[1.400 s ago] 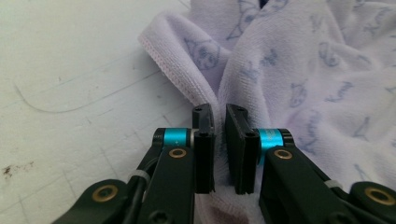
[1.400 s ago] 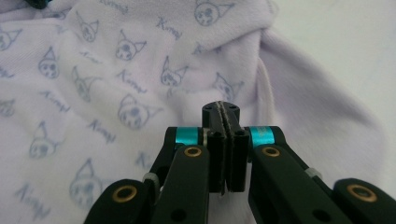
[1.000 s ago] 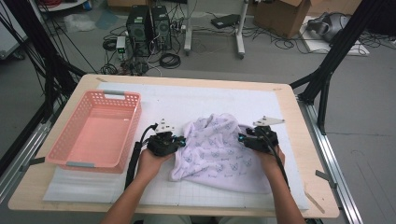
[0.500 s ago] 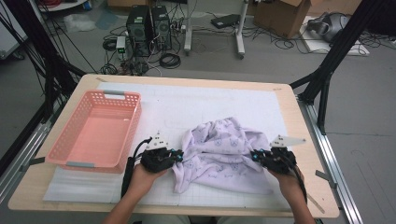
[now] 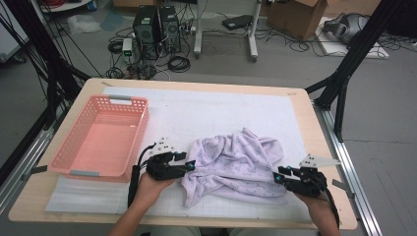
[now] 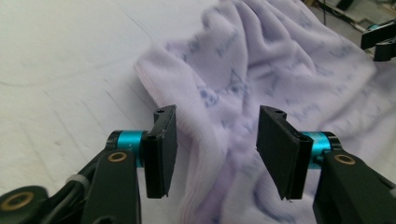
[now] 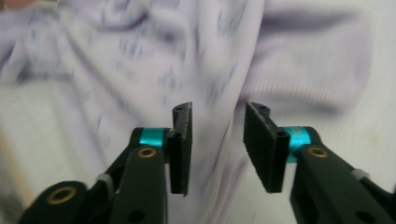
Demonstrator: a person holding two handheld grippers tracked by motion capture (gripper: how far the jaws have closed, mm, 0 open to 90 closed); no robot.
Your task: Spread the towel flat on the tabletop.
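A lavender printed cloth (image 5: 236,164) lies rumpled and spread on the white mat (image 5: 221,110). My left gripper (image 5: 190,167) rests at the cloth's left edge, and its jaws have just been opening. In the left gripper view the gripper (image 6: 215,123) stands open, with a fold of the cloth (image 6: 261,70) lying loose between the pads. My right gripper (image 5: 278,176) sits at the cloth's right front corner, and its jaws have also just been opening. The right gripper view shows that gripper (image 7: 217,114) open over the blurred cloth (image 7: 154,56), with neither pad pressing on it.
An empty pink basket (image 5: 78,162) stands on the left part of the table. The mat's front edge and the table's wooden rim (image 5: 196,221) run just below both hands. Black frame legs (image 5: 339,93) rise at the right, with computer towers and cables on the floor behind.
My right gripper moved right and toward the front, drawing the cloth out wider. Both grippers then let go, and their jaws now stand open. The left hand shifted slightly.
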